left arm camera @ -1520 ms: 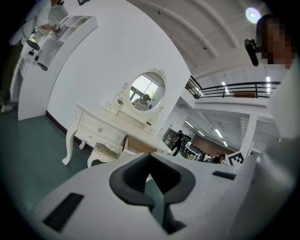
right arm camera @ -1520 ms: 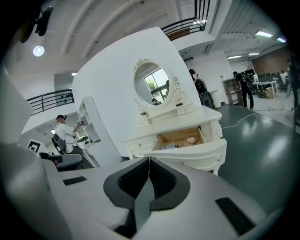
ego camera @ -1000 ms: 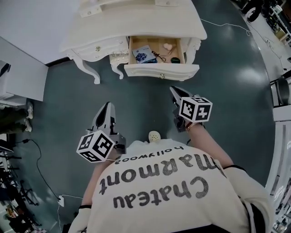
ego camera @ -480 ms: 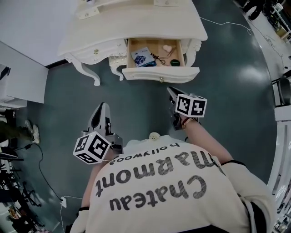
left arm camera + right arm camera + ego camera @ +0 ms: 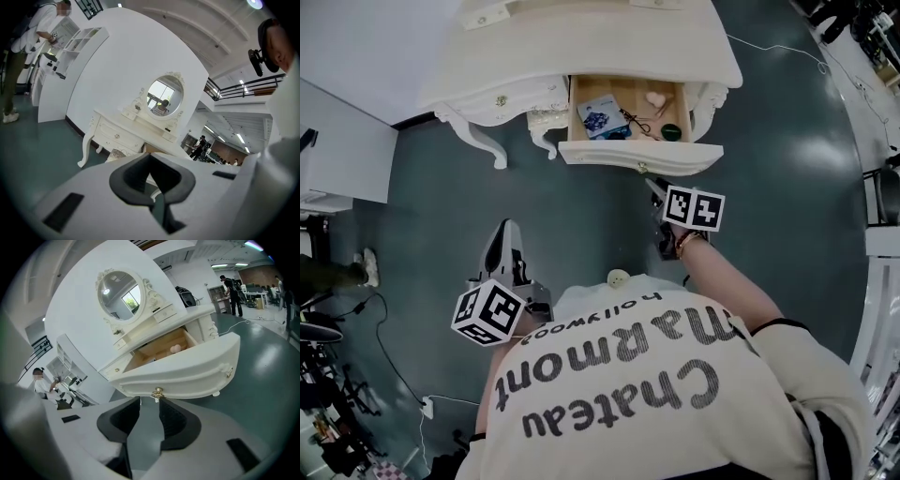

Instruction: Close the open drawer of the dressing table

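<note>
The cream dressing table (image 5: 581, 56) stands ahead with its right drawer (image 5: 675, 157) pulled out. Inside lie a blue card, a pink heart and a small green round thing. A brass knob (image 5: 157, 393) sits in the middle of the curved drawer front (image 5: 187, 371). My right gripper (image 5: 655, 187) points down at that knob (image 5: 643, 168). Its jaws have just been opening and now stand open with nothing between them, the knob just beyond the tips (image 5: 149, 401). My left gripper (image 5: 504, 230) hangs over the floor to the left, well short of the table, shut and empty (image 5: 150, 157).
An oval mirror (image 5: 119, 294) tops the table, and a closed left drawer (image 5: 502, 99) sits above curved legs. A white partition (image 5: 337, 141) stands at the left. A cable (image 5: 394, 356) and a power strip (image 5: 427, 408) lie on the green floor. White shelving (image 5: 881, 309) edges the right.
My right gripper has moved forward and down, and now sits right under the drawer's knob. The left gripper has drifted slightly and stays well back over the floor.
</note>
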Action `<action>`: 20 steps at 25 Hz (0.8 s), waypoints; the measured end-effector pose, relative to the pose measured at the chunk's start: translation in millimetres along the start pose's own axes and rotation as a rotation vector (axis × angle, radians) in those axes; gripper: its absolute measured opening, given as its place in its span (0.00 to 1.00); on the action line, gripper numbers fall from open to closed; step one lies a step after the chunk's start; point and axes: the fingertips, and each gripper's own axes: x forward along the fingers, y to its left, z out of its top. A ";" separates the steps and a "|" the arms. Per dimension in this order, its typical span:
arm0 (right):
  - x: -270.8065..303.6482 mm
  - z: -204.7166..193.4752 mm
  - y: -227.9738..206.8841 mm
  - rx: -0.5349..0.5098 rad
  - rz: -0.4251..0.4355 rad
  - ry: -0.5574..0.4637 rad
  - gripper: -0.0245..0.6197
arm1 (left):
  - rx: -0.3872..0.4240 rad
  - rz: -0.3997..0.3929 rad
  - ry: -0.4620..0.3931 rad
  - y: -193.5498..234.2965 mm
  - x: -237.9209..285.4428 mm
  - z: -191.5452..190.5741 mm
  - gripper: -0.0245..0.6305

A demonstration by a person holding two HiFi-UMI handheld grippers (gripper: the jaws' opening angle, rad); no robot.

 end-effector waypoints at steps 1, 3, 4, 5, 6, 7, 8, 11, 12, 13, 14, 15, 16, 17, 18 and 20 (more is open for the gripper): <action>6.2 0.5 -2.3 -0.002 -0.008 0.007 0.27 | -0.007 0.012 -0.001 4.1 -0.6 -0.1 0.05; 20.0 2.8 -8.3 0.004 -0.022 0.019 0.28 | -0.013 0.030 0.003 9.9 -0.7 -0.3 0.05; 27.0 4.4 -11.8 0.010 -0.028 0.022 0.29 | -0.014 0.038 0.006 12.5 -0.7 -0.3 0.05; 33.7 5.8 -15.2 0.016 -0.034 0.024 0.29 | -0.014 0.047 0.008 15.4 -1.0 -0.4 0.05; 39.6 6.7 -18.3 0.019 -0.040 0.026 0.29 | -0.016 0.057 0.009 18.4 -1.7 -0.4 0.05; 44.4 7.1 -21.3 0.020 -0.047 0.028 0.29 | -0.017 0.066 0.009 21.1 -2.7 -0.7 0.05; 48.3 7.2 -24.1 0.020 -0.054 0.030 0.29 | -0.018 0.074 0.009 23.3 -3.6 -1.2 0.05; 56.3 7.7 -27.1 0.029 -0.056 0.037 0.30 | -0.017 0.085 0.011 26.7 -4.2 -2.5 0.05; 58.4 8.1 -26.1 0.032 -0.053 0.040 0.30 | -0.016 0.087 0.012 27.0 -4.2 -2.8 0.05; 60.4 8.4 -25.0 0.032 -0.053 0.042 0.30 | -0.016 0.088 0.012 27.4 -3.9 -2.9 0.05; 62.7 8.4 -24.1 0.031 -0.053 0.045 0.30 | -0.015 0.090 0.013 27.9 -3.3 -3.1 0.05; 65.0 8.0 -23.4 0.029 -0.055 0.049 0.29 | -0.015 0.092 0.013 28.5 -2.3 -3.5 0.05; 67.0 7.2 -23.2 0.028 -0.057 0.054 0.28 | -0.015 0.093 0.015 29.0 -1.4 -4.2 0.05; 68.7 6.0 -23.4 0.028 -0.062 0.061 0.28 | -0.015 0.093 0.017 29.5 -0.7 -5.1 0.05; 69.9 4.6 -23.7 0.026 -0.069 0.069 0.27 | -0.014 0.094 0.019 30.1 -0.3 -5.9 0.05; 71.6 2.9 -23.1 0.010 -0.079 0.087 0.27 | -0.014 0.096 0.022 31.5 0.5 -6.4 0.05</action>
